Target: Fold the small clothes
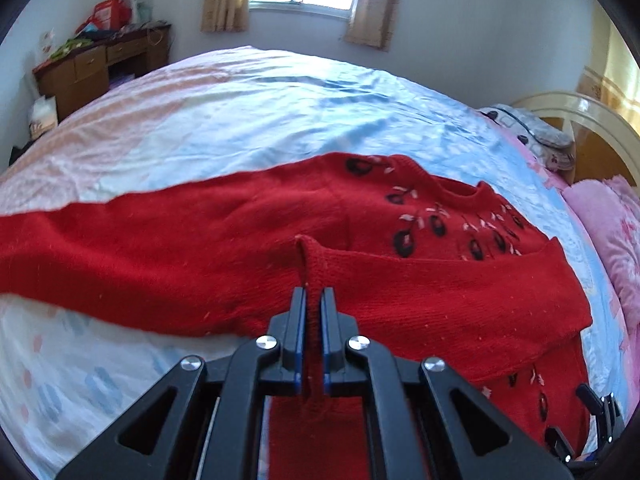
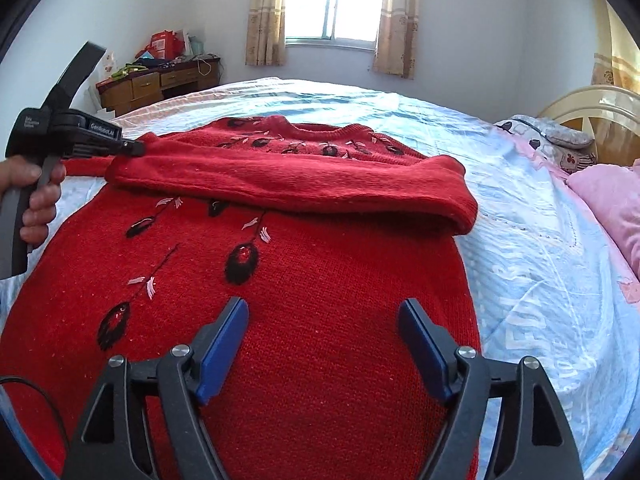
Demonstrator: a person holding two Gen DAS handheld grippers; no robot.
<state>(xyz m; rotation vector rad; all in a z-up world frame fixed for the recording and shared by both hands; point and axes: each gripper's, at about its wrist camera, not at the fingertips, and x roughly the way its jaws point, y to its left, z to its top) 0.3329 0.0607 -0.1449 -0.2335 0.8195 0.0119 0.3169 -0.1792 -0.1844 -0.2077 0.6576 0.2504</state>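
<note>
A red knitted sweater (image 2: 320,280) with black and pink embroidery lies flat on the bed. Its right sleeve (image 2: 300,184) is folded across the chest, just below the collar. My left gripper (image 1: 315,294) is shut on the cuff (image 1: 316,264) of that sleeve, with red knit pinched between the blue pads. From the right wrist camera, the left gripper (image 2: 134,147) appears at the sweater's left shoulder, held by a hand (image 2: 36,196). My right gripper (image 2: 322,312) hovers open over the sweater's lower body, nothing between its fingers.
The bed sheet (image 1: 280,112) is pale blue and pink. A pink pillow (image 2: 608,200) and a cream headboard (image 2: 592,108) are on the right. A cluttered wooden desk (image 2: 160,80) stands at the back left, beside a curtained window (image 2: 332,0).
</note>
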